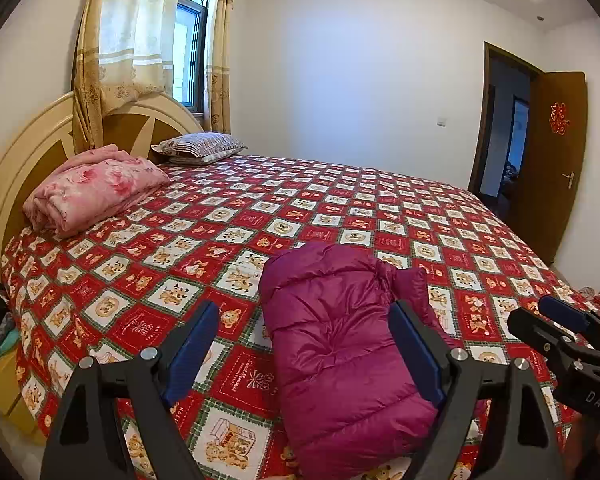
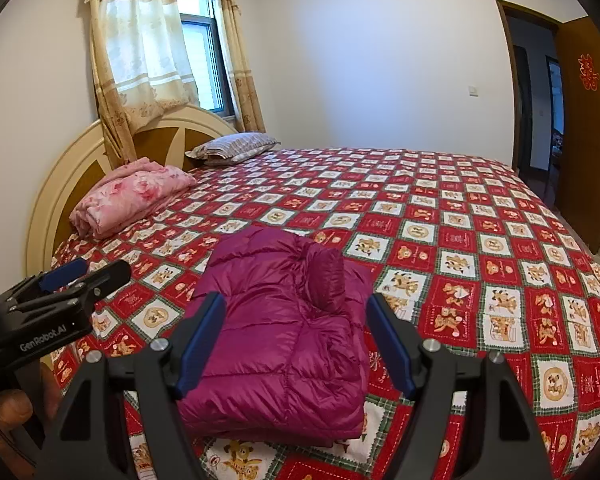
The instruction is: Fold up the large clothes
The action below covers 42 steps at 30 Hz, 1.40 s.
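Both spread wide, left gripper [image 1: 304, 344] and right gripper [image 2: 296, 340] hover over a folded magenta puffer jacket [image 2: 280, 340] on the bed [image 2: 480, 240]; light, slippery, best pinched at edges.

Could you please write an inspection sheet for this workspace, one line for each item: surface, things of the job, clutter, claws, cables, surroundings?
Surface: bed under a red checked cover with bear prints, mostly flat.
Job's things: magenta down jacket lies folded into a compact bundle near the bed's front edge.
Clutter: folded pink blanket and striped pillow by the headboard, apart from the jacket.
Claws: left claw open, holding nothing; right claw open, holding nothing; whether either touches the jacket cannot be told.
Cables: nothing seen.
Surroundings: curtained window behind the headboard, white wall, brown door standing open at the right.
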Each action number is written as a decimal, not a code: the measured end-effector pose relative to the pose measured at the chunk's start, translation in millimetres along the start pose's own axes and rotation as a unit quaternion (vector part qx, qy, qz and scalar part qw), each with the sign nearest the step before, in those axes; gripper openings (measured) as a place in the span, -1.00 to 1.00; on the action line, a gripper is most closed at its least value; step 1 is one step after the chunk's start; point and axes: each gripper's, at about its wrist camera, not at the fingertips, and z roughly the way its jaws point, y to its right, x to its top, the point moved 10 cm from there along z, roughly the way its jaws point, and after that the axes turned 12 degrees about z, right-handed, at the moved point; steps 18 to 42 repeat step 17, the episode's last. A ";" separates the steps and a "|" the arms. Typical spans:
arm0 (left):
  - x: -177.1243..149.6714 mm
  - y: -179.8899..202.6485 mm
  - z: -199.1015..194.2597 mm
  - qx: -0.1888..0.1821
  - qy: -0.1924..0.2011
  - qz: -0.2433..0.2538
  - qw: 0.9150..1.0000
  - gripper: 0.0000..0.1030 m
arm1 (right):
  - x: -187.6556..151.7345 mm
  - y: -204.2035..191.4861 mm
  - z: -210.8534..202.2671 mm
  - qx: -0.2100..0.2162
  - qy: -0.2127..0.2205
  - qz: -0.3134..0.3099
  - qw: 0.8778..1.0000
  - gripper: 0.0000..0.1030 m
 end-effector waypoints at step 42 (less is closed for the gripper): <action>-6.3 3.2 7.0 -0.001 -0.012 0.001 1.000 0.69 | -2.3 3.5 3.4 0.001 -0.008 -0.003 1.000 0.47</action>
